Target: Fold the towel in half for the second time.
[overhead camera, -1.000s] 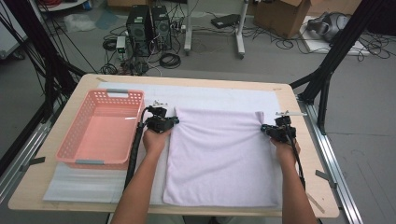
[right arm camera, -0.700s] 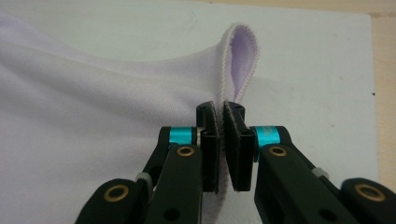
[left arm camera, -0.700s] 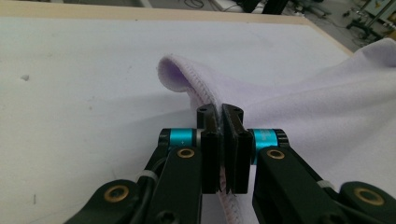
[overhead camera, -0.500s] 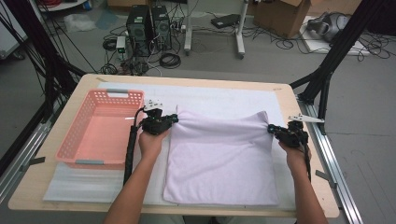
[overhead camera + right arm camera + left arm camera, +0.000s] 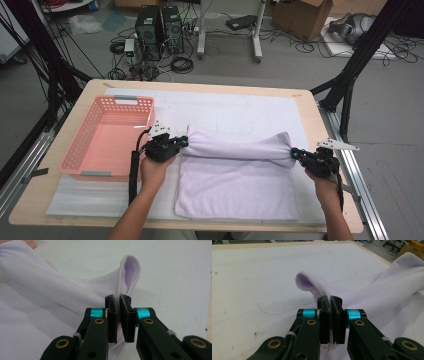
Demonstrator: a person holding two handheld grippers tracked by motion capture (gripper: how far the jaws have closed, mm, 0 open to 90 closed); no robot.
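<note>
on the white mat [image 5: 240, 112], you pinch each far towel [image 5: 235, 185] corner, left gripper [image 5: 183, 142] and right gripper [image 5: 295, 154], lifting the edge taut to fold evenly.

Towel [image 5: 235, 185]: far part of the flat layer covered by the lifted fold; corner hems pinched out of sight between jaws. Towel cut off at the right gripper view's left edge. Forearms cut off below the towel.
</note>
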